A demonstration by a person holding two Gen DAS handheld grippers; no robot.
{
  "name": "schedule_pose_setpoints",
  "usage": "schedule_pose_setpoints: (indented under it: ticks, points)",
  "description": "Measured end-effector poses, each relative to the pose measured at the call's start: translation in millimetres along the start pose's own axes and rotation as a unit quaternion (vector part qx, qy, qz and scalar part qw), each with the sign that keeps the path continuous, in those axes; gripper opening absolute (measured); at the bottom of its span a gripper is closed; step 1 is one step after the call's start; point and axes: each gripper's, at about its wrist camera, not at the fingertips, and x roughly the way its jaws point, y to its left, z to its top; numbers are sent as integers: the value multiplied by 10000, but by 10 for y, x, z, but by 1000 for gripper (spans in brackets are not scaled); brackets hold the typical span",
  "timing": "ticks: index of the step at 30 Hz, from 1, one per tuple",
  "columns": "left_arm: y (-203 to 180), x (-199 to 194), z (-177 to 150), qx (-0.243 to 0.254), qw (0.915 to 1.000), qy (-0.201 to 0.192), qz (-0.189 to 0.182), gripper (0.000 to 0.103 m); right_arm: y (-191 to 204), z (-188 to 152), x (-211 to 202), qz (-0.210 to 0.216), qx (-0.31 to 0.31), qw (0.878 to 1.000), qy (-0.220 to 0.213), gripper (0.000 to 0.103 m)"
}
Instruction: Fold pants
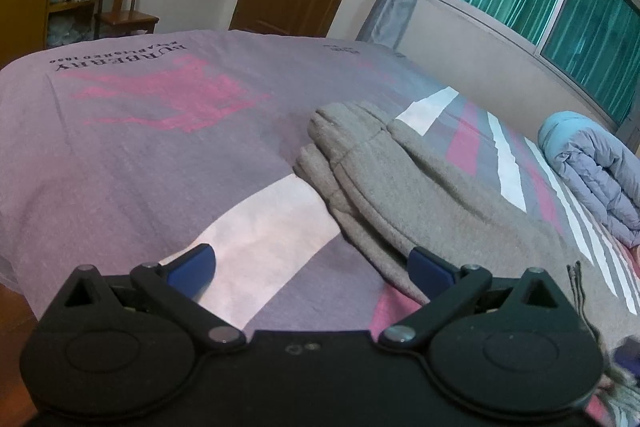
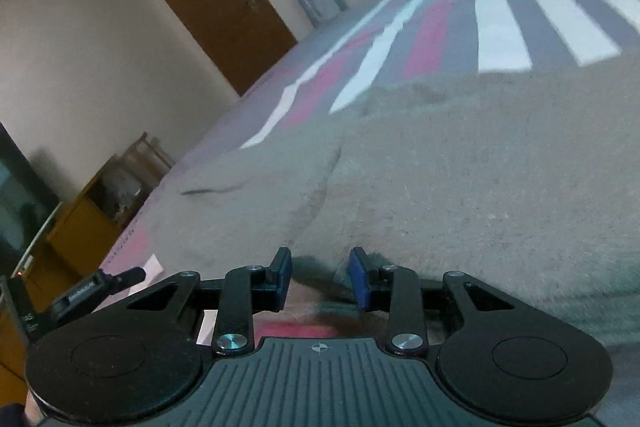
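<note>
Grey fleece pants (image 1: pixel 404 179) lie on the bed, the legs stacked lengthwise with the cuffs at the far end. My left gripper (image 1: pixel 312 269) is wide open and empty, low over the sheet at the near left edge of the pants; its right pad touches the grey fabric. In the right wrist view the pants (image 2: pixel 460 163) fill the middle. My right gripper (image 2: pixel 320 277) is partly open, its blue pads astride the near edge of the pants with a gap on both sides; nothing is clamped.
The bed sheet (image 1: pixel 132 147) is purple with pink print and white stripes. A rolled blue-grey down jacket (image 1: pixel 592 171) lies at the far right of the bed. A dark tasselled scarf (image 1: pixel 580 291) lies near the right. A wooden chair (image 1: pixel 124 11), door and window stand beyond.
</note>
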Motion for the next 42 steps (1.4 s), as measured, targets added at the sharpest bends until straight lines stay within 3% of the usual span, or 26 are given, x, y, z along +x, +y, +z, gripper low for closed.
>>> schedule_pose_setpoints:
  ticks: [2, 6, 8, 9, 10, 15, 16, 18, 19, 22, 24, 27, 28, 32, 33, 35, 37, 39, 42]
  points:
    - [-12, 3, -2, 8, 10000, 9, 4, 97, -39, 22, -285, 77, 42, 9988, -488, 34]
    - [-44, 31, -10, 30, 10000, 48, 33, 97, -293, 18, -1000, -1200, -173, 9811, -1510, 34]
    - [-76, 42, -17, 40, 10000, 56, 62, 97, -531, -3, -1122, -1960, 12, 9723, -1275, 34]
    - [-92, 45, -22, 49, 10000, 60, 61, 97, -701, -20, -1042, -2110, 270, 9741, -773, 33]
    - [-107, 38, -21, 55, 10000, 43, 59, 97, -812, -54, -965, -1962, 307, 9792, -413, 33]
    - [-212, -63, -1, 217, 9989, -423, -64, 97, -637, -46, -1069, -1939, -121, 9752, -1060, 34]
    - [-269, -31, 11, 336, 9984, -442, -55, 97, -637, -37, -1014, -2019, -220, 9740, -1002, 34]
    - [-356, 71, 35, 498, 9981, -370, -54, 97, -781, -9, -857, -2212, -231, 9742, -389, 34]
    - [-388, 133, 41, 551, 9980, -292, -67, 97, -844, 28, -844, -2175, -206, 9751, -382, 34]
    - [-441, 325, 19, 616, 9981, 0, 19, 97, -906, 288, -901, -2071, -141, 9735, -959, 34]
    - [-442, 359, 23, 563, 9984, -56, 58, 97, -1007, 478, -877, -2091, -29, 9706, -1189, 34]
    - [-413, 383, 58, 425, 9988, -239, 60, 97, -1317, 633, -516, -2375, 279, 9698, -487, 34]
    - [-407, 422, 67, 425, 9988, -214, 94, 97, -1333, 650, -462, -2390, 215, 9697, -458, 34]
    - [-407, 485, -5, 545, 9982, -195, 167, 97, -1207, 791, -551, -2336, -222, 9633, -1303, 34]
    - [-401, 484, -7, 529, 9983, -195, 169, 97, -1267, 839, -478, -2362, -180, 9629, -1293, 34]
    - [-386, 473, 6, 476, 9986, -178, 152, 97, -1525, 879, -240, -2275, 330, 9712, -623, 36]
    - [-356, 446, 41, 382, 9991, -147, 58, 97, -1510, 898, -428, -2186, 490, 9701, -933, 37]
    - [-296, 442, 76, 166, 9997, -106, -127, 96, -1282, 857, -616, -2226, -47, 9665, -1273, 38]
    - [-105, 493, 197, -426, 9966, 13, -700, 95, -1082, 638, -880, -2172, -481, 9630, -1523, 58]
